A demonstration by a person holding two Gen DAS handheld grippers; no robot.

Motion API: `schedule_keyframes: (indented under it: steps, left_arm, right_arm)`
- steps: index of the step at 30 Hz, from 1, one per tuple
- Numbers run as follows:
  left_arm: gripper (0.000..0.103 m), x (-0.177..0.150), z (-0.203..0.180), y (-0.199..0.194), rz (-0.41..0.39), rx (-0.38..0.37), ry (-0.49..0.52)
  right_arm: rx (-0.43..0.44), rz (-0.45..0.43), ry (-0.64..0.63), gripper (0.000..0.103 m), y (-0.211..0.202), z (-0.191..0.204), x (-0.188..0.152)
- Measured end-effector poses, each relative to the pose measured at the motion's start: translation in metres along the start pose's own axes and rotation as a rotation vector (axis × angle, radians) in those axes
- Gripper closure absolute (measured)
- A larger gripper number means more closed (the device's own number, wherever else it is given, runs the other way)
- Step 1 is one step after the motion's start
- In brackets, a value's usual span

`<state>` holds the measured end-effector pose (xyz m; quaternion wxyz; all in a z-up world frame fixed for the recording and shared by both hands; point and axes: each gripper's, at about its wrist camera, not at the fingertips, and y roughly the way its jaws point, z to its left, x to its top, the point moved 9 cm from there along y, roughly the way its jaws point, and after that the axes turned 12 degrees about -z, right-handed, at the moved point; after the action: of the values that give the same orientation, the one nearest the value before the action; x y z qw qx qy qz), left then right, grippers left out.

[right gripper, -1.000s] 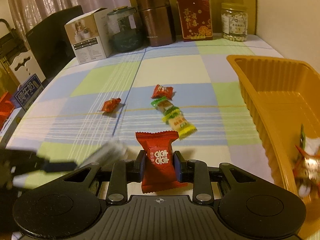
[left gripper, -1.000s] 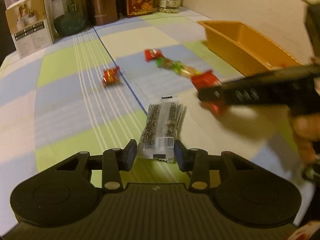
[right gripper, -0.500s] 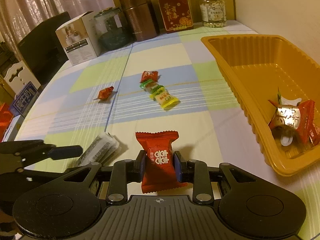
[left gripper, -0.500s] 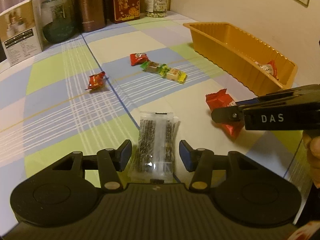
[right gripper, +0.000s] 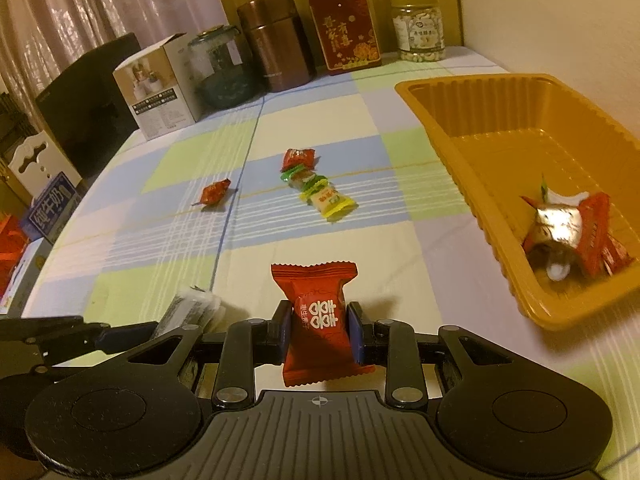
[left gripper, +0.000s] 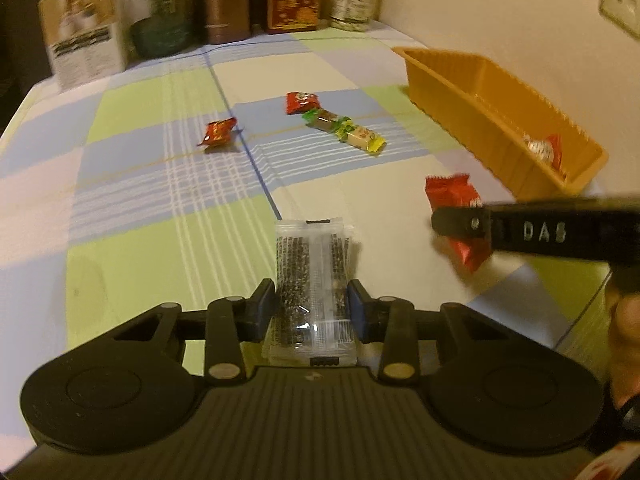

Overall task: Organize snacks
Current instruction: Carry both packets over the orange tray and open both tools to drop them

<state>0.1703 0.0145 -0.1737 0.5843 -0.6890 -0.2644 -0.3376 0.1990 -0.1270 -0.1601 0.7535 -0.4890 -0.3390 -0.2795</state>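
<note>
Between the left gripper (left gripper: 312, 310) pads sits a clear sesame-bar packet (left gripper: 313, 280); the jaws are closing and the pads touch its sides. Between the right gripper (right gripper: 319, 330) pads, a red candy packet (right gripper: 316, 322) is clamped upright, above the checked tablecloth (right gripper: 168, 236). Further out, mid-table, lie a small red candy (right gripper: 214, 193), another red candy (right gripper: 298, 159) and a green-yellow candy row (right gripper: 320, 194). At right stands the orange tray (right gripper: 452, 136), with wrapped sweets (right gripper: 572, 232) in its near end.
</note>
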Motion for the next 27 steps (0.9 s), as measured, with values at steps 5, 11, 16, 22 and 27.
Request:
schedule_keyframes:
  steps: [5, 11, 16, 22, 27]
  left_arm:
    - [0.068, 0.004, -0.007, -0.029, -0.026, 0.004, -0.113]
    - [0.068, 0.011, -0.019, -0.064, -0.059, 0.019, -0.148]
    - [0.068, 0.016, -0.031, -0.086, -0.078, 0.019, -0.152]
    - [0.068, 0.022, -0.049, -0.102, -0.095, 0.001, -0.147]
    - [0.068, 0.026, -0.067, -0.105, -0.103, -0.02, -0.136]
  right_arm:
    - [-0.011, -0.002, 0.015, 0.073, -0.028, 0.003, -0.005]
    - [-0.018, -0.025, -0.01, 0.073, -0.067, 0.011, -0.003]
    - [-0.04, -0.05, -0.026, 0.073, -0.093, 0.009, -0.001]
    - [-0.065, -0.075, -0.029, 0.073, -0.119, -0.001, 0.001]
    - [-0.089, -0.094, -0.031, 0.073, -0.136, -0.012, 0.004]
